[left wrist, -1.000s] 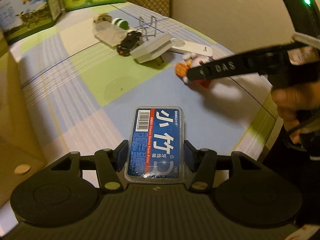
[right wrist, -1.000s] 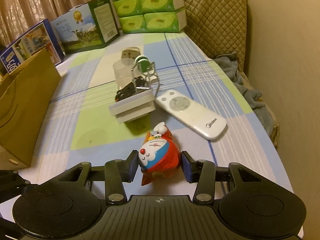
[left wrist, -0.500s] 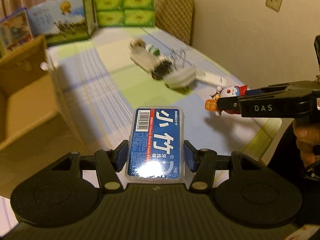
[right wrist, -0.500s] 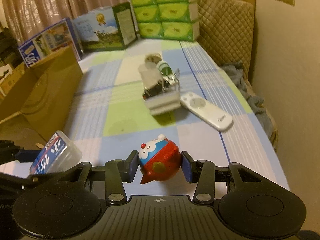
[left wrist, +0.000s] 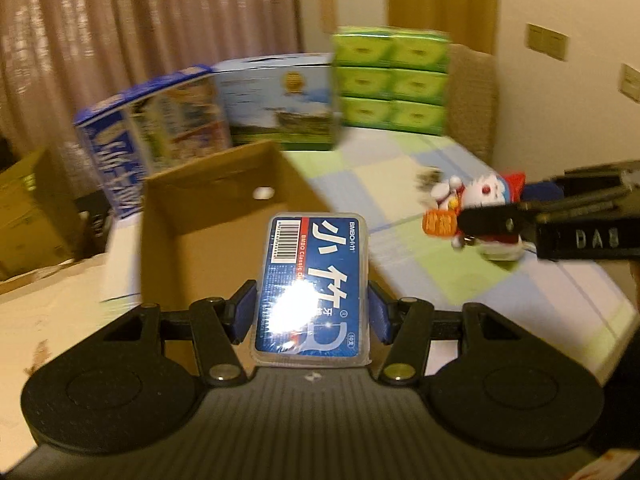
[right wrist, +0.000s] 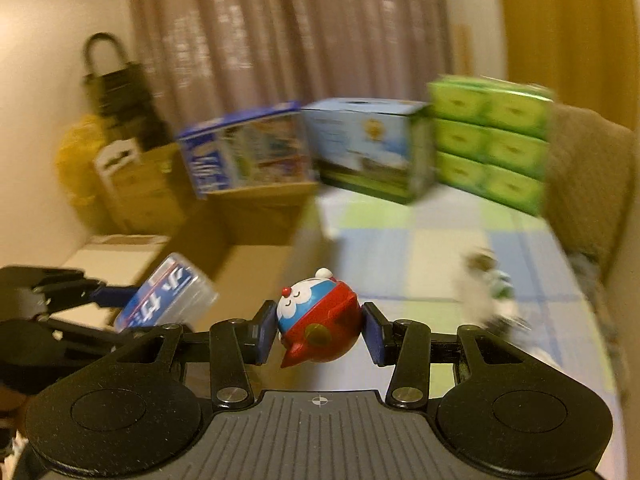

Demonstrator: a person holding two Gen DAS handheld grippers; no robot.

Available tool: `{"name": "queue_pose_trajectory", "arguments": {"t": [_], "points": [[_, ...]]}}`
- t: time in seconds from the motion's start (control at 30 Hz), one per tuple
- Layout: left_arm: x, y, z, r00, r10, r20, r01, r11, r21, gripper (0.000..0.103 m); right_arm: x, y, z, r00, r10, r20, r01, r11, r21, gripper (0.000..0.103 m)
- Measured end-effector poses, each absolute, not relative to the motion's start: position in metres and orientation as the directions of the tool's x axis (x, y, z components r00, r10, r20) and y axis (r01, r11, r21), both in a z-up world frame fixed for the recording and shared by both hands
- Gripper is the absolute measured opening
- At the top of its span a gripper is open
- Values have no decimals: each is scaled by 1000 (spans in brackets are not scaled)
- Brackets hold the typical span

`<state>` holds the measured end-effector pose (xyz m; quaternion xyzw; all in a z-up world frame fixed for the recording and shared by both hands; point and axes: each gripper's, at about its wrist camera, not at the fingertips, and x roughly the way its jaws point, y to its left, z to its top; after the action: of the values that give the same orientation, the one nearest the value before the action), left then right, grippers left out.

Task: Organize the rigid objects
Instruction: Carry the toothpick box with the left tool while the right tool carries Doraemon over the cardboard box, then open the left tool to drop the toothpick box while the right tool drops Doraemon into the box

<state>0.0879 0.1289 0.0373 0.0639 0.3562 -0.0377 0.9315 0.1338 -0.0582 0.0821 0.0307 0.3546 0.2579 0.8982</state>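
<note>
- The left gripper [left wrist: 311, 314] is clamped on a blue dental floss pick case [left wrist: 312, 284], its blue pads pressed against the case's two long sides; the case is held in the air, label up.
- Beyond the case sits an open cardboard box [left wrist: 224, 216], its far wall pierced by a small hole; the case hangs over the box's near edge.
- The right gripper [right wrist: 318, 336] is closed on a Doraemon figure [right wrist: 316, 316], which tilts to one side between the pads, red body lowermost.
- In the left wrist view the figure is up off the checked tablecloth [left wrist: 400, 184], to the right of the box.
- At the table's far end stand green tissue packs [left wrist: 394, 80] and two printed cartons [left wrist: 276, 104] against the curtain [left wrist: 160, 20].
- Other small items on the cloth are too blurred to name.
</note>
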Motion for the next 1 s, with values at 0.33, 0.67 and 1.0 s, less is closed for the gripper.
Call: {"name": "queue_pose_trajectory", "arguments": {"t": [0.33, 0.67, 1.0], "points": [[111, 186, 29, 733, 42, -679, 44, 993, 109, 52, 167, 14, 50, 530, 535, -658, -489, 827, 278, 42], [125, 198, 8, 711, 28, -702, 49, 995, 89, 52, 181, 24, 29, 501, 521, -691, -469, 835, 290, 42], [132, 200, -4, 690, 38, -723, 39, 995, 89, 52, 179, 33, 21, 486, 527, -698, -481, 828, 290, 42]]}}
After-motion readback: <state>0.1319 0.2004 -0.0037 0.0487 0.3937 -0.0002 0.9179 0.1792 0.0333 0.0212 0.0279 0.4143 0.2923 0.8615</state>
